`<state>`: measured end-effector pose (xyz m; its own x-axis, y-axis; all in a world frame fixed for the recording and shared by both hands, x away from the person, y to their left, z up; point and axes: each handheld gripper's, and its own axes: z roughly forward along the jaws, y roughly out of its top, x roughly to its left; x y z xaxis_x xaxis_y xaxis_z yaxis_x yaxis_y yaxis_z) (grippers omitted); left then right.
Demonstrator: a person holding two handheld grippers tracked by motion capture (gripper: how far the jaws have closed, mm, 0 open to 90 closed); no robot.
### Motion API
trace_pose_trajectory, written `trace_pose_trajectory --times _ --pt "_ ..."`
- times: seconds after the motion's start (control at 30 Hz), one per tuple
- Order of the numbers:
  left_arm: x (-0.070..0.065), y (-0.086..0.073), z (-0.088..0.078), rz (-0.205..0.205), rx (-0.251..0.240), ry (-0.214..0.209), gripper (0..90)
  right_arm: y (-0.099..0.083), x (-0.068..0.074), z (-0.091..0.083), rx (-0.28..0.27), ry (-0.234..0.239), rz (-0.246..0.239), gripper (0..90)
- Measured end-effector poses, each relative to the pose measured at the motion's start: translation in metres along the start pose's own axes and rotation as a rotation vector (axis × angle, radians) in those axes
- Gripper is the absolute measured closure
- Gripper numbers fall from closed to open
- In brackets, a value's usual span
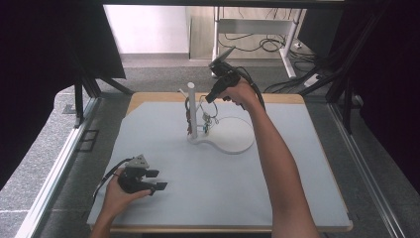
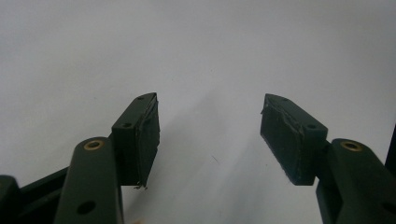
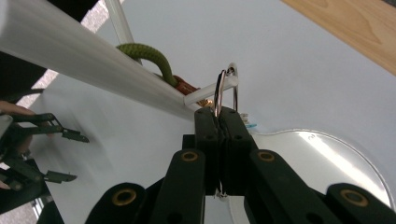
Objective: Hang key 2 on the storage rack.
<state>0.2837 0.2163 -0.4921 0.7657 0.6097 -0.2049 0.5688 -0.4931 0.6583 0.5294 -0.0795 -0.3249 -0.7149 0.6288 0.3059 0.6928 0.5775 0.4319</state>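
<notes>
Ring (image 3: 219, 91) of thin metal is pinched between the shut right tongs (image 3: 219, 114), right at the tip of a white side peg (image 3: 212, 89) on the stand (image 1: 192, 111). Stand's flat round base (image 1: 233, 136) sits mid-tabletop (image 1: 223, 183), toward the far edge.

Step in hand, as judged: getting the ring on or off that peg. To do it well, keep the ring's plane square to the peg and travel along the peg's axis; hold the pinch firm so the ring does not swivel; avoid nudging the post, since the stand looks light.

Left tongs (image 1: 157, 179) rest low on the near-left tabletop, jaws wide apart, nothing between them.

Count: one stand, one ring in the grip, one olive cord loop (image 3: 149, 58) over the arm. Other small hanging items are too small to count.
</notes>
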Motion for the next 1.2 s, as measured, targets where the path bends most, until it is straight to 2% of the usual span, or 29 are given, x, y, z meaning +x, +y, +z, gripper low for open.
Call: trace_pose_trajectory --times 0.33,0.63,0.8,1.03,1.2 --pt "0.000 0.000 0.001 0.000 0.003 0.000 37.8 -0.003 0.003 0.016 0.030 0.017 -0.004 87.4" --pt "0.000 0.000 0.001 0.001 0.002 -0.003 37.9 -0.010 0.007 0.027 0.023 0.038 -0.014 84.3" --pt "0.000 -0.001 0.001 0.003 0.005 -0.001 37.9 -0.014 0.006 0.025 0.017 0.044 -0.010 81.8" --pt "-0.002 -0.001 0.002 -0.007 0.005 -0.002 37.8 -0.026 0.009 0.013 -0.020 0.033 -0.033 68.0" --pt "0.000 0.000 0.002 -0.010 0.006 0.006 37.8 -0.041 0.011 0.002 -0.063 0.018 -0.079 55.9"
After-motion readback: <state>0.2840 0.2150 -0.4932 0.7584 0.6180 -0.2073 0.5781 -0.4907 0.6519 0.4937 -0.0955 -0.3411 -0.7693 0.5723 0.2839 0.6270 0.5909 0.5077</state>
